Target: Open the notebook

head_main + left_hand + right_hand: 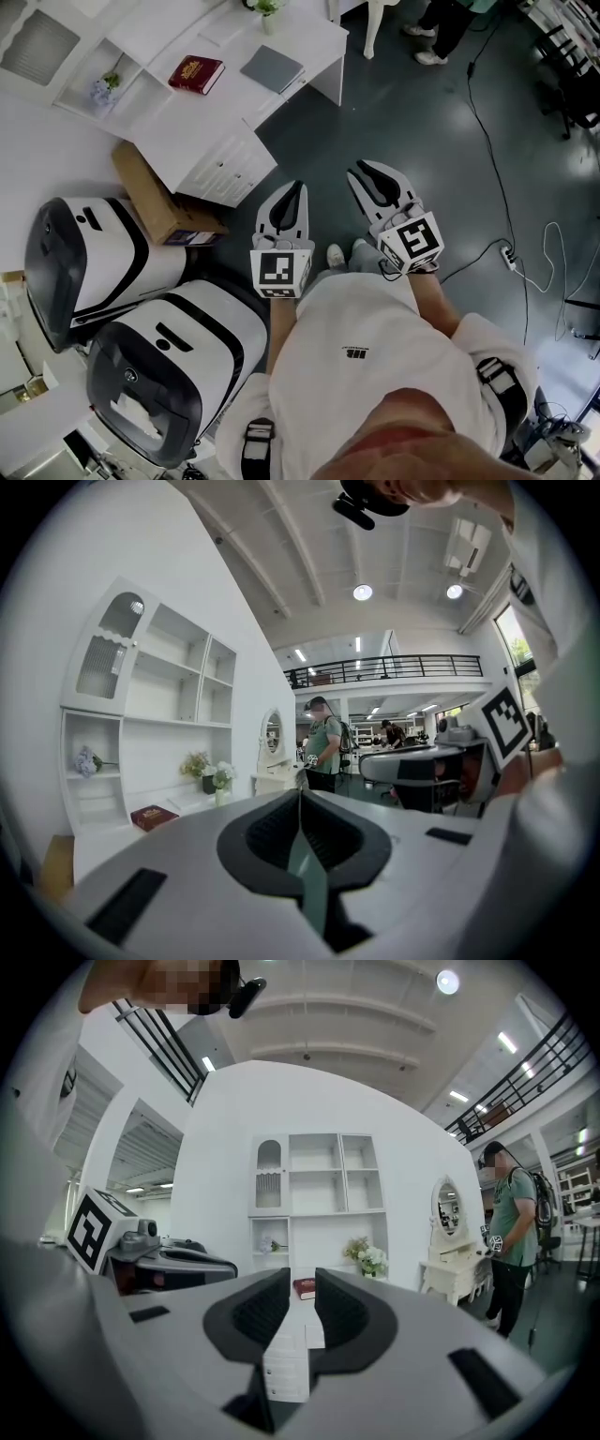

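Observation:
A dark red book (196, 74) and a flat grey notebook (272, 68) lie on the white desk (314, 37), both closed. Both grippers hang over the dark floor, well short of the desk, pointing towards it. My left gripper (296, 186) has its jaws together with nothing in them (300, 794); the red book (153, 817) shows far off at the left. My right gripper (367, 169) stands a little open and empty (302, 1279), and the red book (305, 1288) shows through the gap between its jaws.
A cardboard box (159, 202) leans by the desk's drawer unit (225, 169). Two white-and-black machines (94, 253) (169, 366) stand at the left. A flower vase (370, 1258) sits on the desk. A person (514, 1232) stands beyond it. Cables and a power strip (511, 258) lie at right.

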`<state>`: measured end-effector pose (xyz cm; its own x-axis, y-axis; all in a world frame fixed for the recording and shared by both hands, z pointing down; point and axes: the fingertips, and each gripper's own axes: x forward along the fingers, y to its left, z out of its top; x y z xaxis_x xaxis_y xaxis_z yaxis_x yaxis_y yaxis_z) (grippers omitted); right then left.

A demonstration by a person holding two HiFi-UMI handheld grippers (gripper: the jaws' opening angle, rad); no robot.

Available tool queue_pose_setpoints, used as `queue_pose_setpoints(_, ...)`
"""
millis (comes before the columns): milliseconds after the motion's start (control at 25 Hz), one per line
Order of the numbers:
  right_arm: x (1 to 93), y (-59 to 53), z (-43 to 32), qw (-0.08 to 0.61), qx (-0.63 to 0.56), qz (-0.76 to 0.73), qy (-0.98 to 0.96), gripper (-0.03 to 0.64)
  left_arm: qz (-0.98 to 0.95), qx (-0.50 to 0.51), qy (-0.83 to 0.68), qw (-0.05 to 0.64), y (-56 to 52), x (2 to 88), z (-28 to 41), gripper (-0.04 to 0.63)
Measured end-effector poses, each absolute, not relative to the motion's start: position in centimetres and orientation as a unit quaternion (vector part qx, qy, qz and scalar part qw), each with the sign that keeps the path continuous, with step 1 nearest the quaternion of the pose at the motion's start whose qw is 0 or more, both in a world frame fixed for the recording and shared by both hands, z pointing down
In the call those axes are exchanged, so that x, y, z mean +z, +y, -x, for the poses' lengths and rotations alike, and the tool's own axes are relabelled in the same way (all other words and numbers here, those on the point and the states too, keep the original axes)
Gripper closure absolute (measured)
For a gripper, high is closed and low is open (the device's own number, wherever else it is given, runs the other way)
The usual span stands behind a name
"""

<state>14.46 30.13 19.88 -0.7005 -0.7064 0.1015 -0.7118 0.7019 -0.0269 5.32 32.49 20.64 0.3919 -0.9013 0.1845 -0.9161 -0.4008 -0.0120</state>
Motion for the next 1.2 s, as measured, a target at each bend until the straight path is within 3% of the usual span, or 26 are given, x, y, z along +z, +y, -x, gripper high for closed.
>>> queue_pose_setpoints(1200, 22.2, 10.7, -11.5, 0.059, 0.036, -0.367, -0.928, 0.558, -0.822, 0.076, -0.562, 0.057, 13.5, 22.5, -2.4, 0.595)
